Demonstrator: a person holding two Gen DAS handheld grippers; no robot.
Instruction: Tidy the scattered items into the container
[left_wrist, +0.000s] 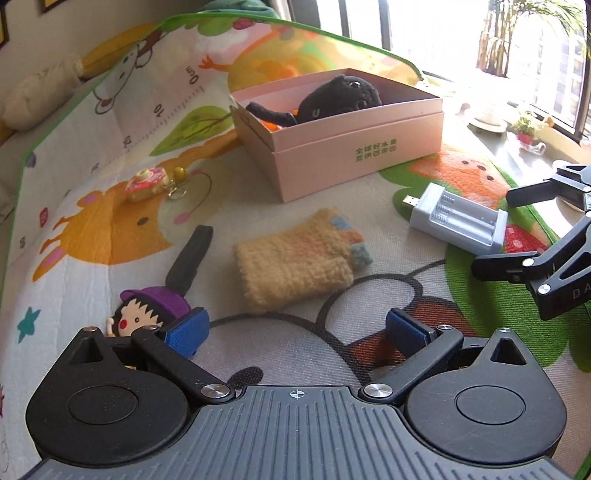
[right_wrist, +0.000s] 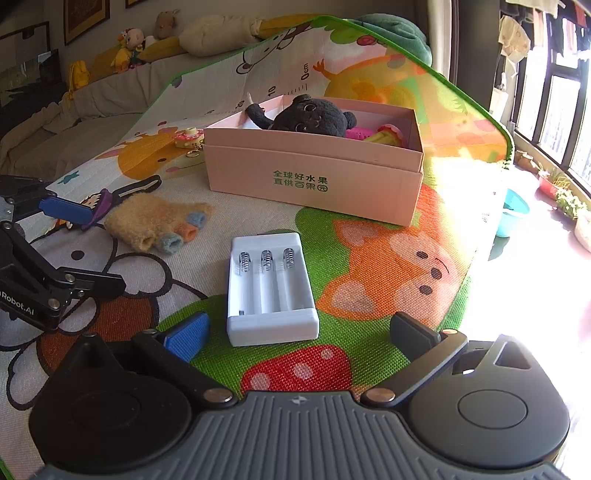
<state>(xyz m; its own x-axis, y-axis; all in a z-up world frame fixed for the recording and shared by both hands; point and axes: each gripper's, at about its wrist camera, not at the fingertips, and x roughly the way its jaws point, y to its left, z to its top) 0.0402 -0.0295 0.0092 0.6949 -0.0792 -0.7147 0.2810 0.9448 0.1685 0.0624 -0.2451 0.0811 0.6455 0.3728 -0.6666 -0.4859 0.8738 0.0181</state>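
Observation:
A pink box (left_wrist: 354, 155) (right_wrist: 314, 177) stands on the play mat and holds a black plush cat (left_wrist: 340, 98) (right_wrist: 310, 118) and small colourful toys. A yellow knitted glove (left_wrist: 295, 266) (right_wrist: 155, 221) lies in front of my left gripper (left_wrist: 295, 332), which is open and empty just above the mat. A purple-hat doll keychain (left_wrist: 155, 306) (right_wrist: 99, 203) lies by its left finger. A white battery charger (right_wrist: 269, 288) (left_wrist: 458, 221) lies between the fingers of my right gripper (right_wrist: 299, 332), open and empty. A small camera-shaped keychain (left_wrist: 147, 184) (right_wrist: 190, 138) lies farther left.
The cartoon play mat (left_wrist: 258, 206) covers a bed. Pillows and plush toys (right_wrist: 207, 33) line the far edge. A window sill with plant pots (left_wrist: 528, 129) and a blue basin (right_wrist: 513, 210) lie to the right.

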